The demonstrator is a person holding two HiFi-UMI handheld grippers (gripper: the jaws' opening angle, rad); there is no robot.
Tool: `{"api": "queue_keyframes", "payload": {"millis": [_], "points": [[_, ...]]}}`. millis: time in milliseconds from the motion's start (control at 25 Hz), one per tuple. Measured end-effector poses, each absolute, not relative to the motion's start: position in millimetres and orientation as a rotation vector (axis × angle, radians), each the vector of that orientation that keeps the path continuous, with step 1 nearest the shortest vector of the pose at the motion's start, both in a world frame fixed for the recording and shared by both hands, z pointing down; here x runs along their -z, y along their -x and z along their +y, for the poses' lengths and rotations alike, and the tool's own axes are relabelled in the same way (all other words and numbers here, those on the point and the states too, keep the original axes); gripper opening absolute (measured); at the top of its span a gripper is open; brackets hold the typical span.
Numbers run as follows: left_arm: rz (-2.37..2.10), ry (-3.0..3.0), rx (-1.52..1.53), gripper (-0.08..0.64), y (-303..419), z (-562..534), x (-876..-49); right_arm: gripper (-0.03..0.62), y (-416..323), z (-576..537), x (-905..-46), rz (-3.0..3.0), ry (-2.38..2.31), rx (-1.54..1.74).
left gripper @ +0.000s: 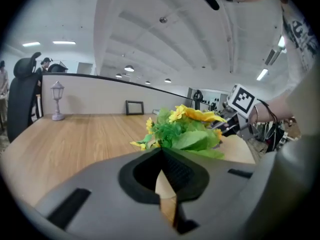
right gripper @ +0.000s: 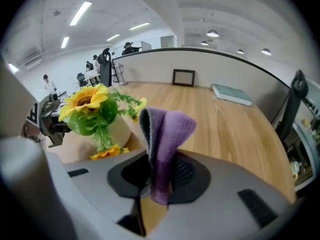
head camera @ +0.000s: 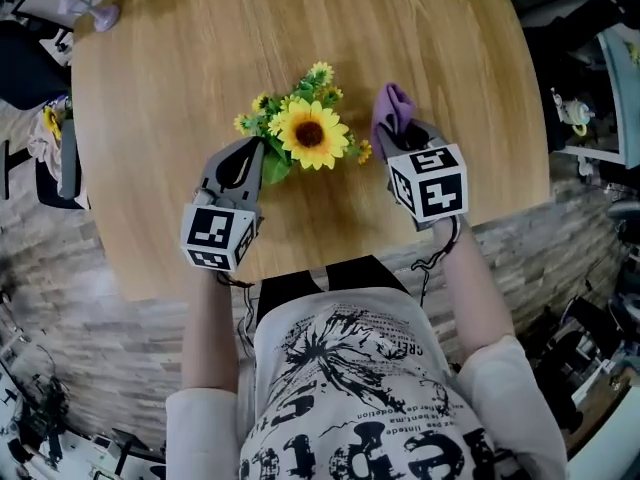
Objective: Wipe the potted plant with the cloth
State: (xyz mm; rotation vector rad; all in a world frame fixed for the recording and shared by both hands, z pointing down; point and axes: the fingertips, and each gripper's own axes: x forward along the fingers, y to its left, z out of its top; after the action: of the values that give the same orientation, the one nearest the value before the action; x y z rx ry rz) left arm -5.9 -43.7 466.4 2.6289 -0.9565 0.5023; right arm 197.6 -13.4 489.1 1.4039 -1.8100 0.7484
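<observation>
A potted plant (head camera: 310,133) with a big sunflower, small yellow blooms and green leaves stands in the near middle of the round wooden table (head camera: 180,78). My left gripper (head camera: 258,150) is shut with nothing between its jaws, its tips against the leaves at the plant's left side. From the left gripper view the plant (left gripper: 187,129) sits just beyond the left gripper (left gripper: 161,151). My right gripper (head camera: 400,136) is just right of the plant, shut on a folded purple cloth (head camera: 393,108). The cloth (right gripper: 167,134) sticks up from the right gripper (right gripper: 157,184), next to the plant's pale pot (right gripper: 120,131).
A small lamp ornament (head camera: 90,8) stands at the table's far left edge. A teal book (right gripper: 233,95) and a small picture frame (right gripper: 183,77) lie along the far side. Dark chairs (head camera: 40,118) stand off the left edge. The person's torso is at the near edge.
</observation>
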Motion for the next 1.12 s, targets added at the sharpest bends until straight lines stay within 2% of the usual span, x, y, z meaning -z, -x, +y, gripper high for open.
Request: {"api": "queue_keyframes", "payload": {"millis": [640, 1120], "points": [[-1.150, -2.449, -0.473, 0.003, 8.5, -45.9, -465.3, 0.081, -141.5, -173.7, -470.9, -2.086, -0.822, -0.295], [-1.216, -2.333, -0.433, 0.003, 9.5, -48.1, -465.5, 0.082, -52.8, -174.2, -497.3, -2.081, -0.350, -0.178]]}}
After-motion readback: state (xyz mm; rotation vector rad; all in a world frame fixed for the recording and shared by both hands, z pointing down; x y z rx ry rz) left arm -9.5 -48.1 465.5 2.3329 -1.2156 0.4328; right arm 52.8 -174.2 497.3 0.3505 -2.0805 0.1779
